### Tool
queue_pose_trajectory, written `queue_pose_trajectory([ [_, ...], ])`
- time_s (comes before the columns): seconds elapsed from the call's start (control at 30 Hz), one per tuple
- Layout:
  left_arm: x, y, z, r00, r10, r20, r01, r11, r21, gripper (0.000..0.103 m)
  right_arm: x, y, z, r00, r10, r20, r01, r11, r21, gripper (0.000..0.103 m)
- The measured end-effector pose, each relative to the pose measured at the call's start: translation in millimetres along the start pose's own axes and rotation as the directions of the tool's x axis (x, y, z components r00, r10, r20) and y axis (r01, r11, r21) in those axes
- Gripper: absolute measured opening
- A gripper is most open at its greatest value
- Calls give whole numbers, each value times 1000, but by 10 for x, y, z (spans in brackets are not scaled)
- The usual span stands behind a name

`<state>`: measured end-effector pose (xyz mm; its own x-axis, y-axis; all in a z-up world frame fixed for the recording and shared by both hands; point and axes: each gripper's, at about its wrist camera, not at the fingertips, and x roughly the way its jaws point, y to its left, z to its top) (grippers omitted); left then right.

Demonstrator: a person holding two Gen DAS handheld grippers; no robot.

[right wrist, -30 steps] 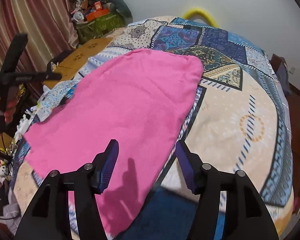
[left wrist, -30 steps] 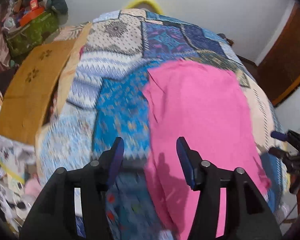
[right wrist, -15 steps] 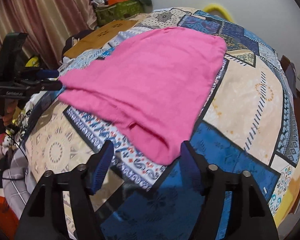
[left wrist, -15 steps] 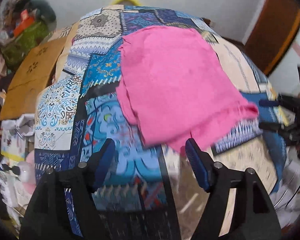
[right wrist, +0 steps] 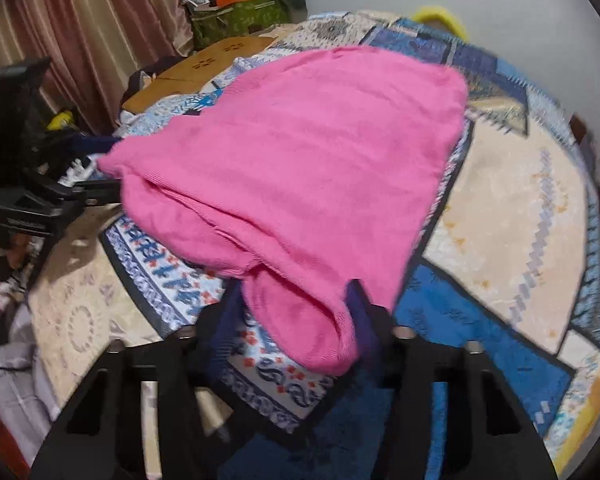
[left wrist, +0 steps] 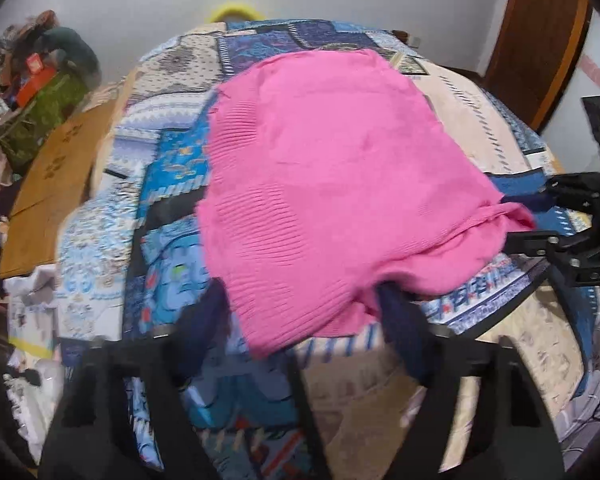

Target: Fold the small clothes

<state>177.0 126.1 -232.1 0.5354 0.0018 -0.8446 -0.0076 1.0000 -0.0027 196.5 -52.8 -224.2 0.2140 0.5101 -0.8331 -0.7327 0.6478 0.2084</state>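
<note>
Pink garment (left wrist: 332,184) is lying on the patchwork bedspread (left wrist: 172,168). Left gripper (left wrist: 300,320) and right gripper (right wrist: 292,320) are both standing wide, each straddling a near corner without clamping it.

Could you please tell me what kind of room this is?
Most likely a bedroom at home. A pink garment lies on a bed with a blue patchwork cover, striped curtains hang at the side, and a wooden door stands by the plain wall.
</note>
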Motion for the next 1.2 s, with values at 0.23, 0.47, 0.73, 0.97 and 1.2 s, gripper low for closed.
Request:
queue_pose_trajectory([
  [0.23,11,-131,14,999,-32,18,32,999,23,23,9,81,-10,1000,-8,6,8,1000,-11,10],
  [0.47,-140,-98,117,999,-41,28,41,999,14,20,-158,101,37,999,1,43,0,1000,-23,8],
  [0.73,-433,-5,682,991,-76,107,76,997,1,20,-554,-54,434,986,-4,168,6,1000,-12,8],
  [0.97,-390,212,1434,984,-131,120,138,989,-47,20,-765,-340,952,966,-58,252,60,998,-1,8],
  [1.2,206,537,2012,989,-139,51,144,985,-100,20,-426,-641,1473,966,-108,236,111,994,2,8],
])
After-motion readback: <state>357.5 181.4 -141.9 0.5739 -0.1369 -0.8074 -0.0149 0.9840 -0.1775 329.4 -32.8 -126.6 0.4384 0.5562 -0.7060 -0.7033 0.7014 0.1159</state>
